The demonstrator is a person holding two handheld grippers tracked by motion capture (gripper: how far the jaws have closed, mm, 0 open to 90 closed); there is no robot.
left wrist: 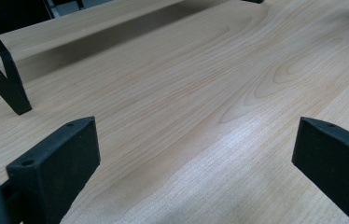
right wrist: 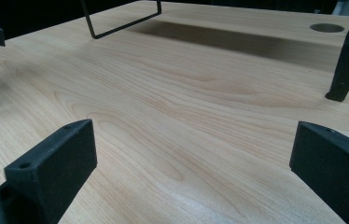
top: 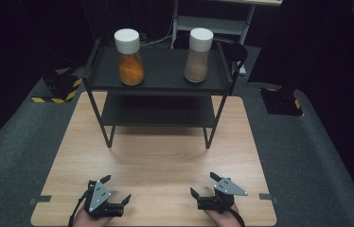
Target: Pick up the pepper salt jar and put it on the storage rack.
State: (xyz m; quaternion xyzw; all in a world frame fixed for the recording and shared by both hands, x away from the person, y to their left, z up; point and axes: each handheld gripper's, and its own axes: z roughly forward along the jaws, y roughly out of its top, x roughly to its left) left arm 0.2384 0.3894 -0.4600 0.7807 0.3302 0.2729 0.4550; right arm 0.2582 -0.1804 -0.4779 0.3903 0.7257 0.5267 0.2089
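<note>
High view: left tongs (top: 117,190) and right tongs (top: 202,185) wide apart, empty, low over the table (top: 165,156).

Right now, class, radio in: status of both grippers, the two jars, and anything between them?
Left gripper open, right gripper open, both low at near table edge. Orange-powder jar and brown-powder jar upright on shelf rack top tier, untouched. Bare wooden table between.
</note>
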